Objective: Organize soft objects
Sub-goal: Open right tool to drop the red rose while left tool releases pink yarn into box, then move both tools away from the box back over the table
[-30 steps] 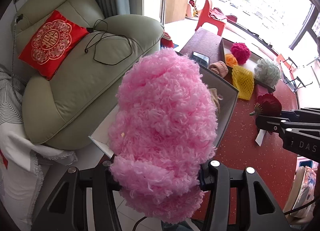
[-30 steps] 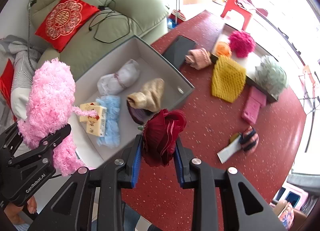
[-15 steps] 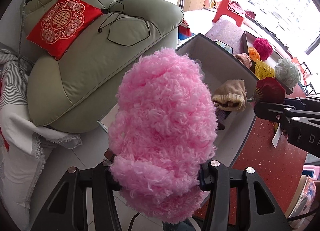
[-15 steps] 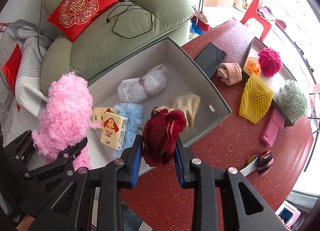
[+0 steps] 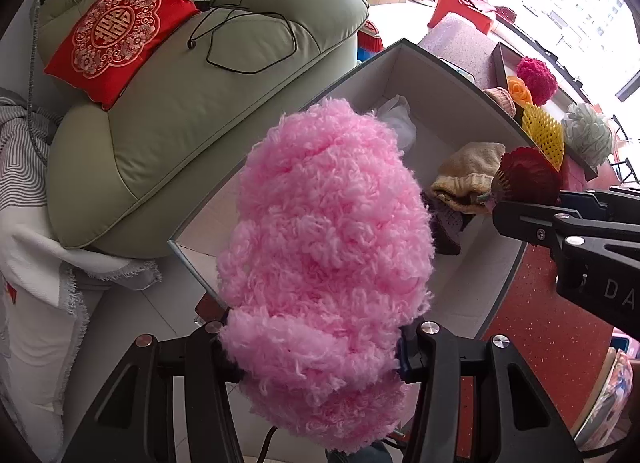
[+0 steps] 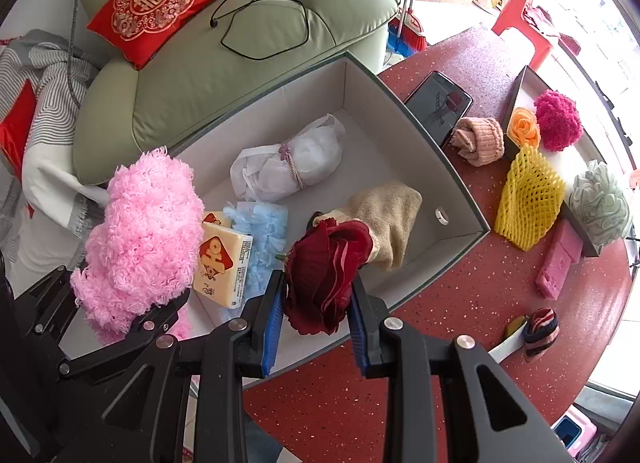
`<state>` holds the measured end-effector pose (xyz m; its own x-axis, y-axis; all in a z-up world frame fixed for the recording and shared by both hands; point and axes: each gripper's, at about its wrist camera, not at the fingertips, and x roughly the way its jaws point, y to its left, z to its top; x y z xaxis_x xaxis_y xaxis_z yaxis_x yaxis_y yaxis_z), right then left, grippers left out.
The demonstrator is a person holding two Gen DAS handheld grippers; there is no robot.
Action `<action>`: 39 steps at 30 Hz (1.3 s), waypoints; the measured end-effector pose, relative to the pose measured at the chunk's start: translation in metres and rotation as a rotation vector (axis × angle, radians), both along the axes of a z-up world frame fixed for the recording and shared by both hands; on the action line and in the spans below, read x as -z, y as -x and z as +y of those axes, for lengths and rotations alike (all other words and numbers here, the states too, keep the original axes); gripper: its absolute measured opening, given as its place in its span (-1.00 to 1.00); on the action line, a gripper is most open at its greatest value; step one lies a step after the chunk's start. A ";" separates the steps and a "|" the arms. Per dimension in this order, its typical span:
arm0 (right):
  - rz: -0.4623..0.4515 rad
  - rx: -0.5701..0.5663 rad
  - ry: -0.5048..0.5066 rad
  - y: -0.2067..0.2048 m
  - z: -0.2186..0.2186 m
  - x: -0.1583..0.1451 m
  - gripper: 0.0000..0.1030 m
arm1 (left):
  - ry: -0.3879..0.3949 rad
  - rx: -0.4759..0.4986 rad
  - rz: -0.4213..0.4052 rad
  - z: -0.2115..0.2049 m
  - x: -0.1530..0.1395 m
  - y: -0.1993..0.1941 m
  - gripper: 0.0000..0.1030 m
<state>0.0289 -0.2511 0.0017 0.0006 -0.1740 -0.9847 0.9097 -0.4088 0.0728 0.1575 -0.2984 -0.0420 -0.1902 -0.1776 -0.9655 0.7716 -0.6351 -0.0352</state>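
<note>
Overhead, left gripper (image 5: 316, 339) clamping pink fluffy bundle (image 5: 328, 247), right gripper (image 6: 316, 303) clamping red rose (image 6: 326, 269), box (image 6: 460, 183) below.

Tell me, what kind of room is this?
Most likely a home living room: a green armchair with a red embroidered cushion, a red speckled table holding a grey box, and big bright windows.

A green armchair (image 6: 224, 75) bears a red cushion (image 6: 156, 3) and a black cable (image 6: 264, 19); a phone (image 6: 438, 103) lies on the red table (image 6: 460, 303).
</note>
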 end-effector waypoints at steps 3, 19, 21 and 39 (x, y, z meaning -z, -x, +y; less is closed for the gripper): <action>-0.002 -0.001 -0.009 0.001 -0.002 0.006 -0.38 | -0.003 0.006 -0.009 -0.001 0.005 0.004 0.03; 0.016 -0.005 -0.009 0.019 -0.020 0.023 -0.32 | -0.006 0.032 -0.021 -0.018 0.016 0.031 0.44; 0.022 -0.001 0.004 0.022 -0.021 0.021 -0.19 | 0.002 0.012 -0.015 -0.020 0.014 0.029 0.59; -0.028 0.102 0.031 0.045 0.027 0.013 0.99 | -0.048 0.024 -0.061 0.007 0.011 0.030 1.00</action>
<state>-0.0161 -0.2237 -0.0113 0.0083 -0.2048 -0.9788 0.8607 -0.4967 0.1113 0.1275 -0.2912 -0.0535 -0.1341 -0.1268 -0.9828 0.7576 -0.6525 -0.0192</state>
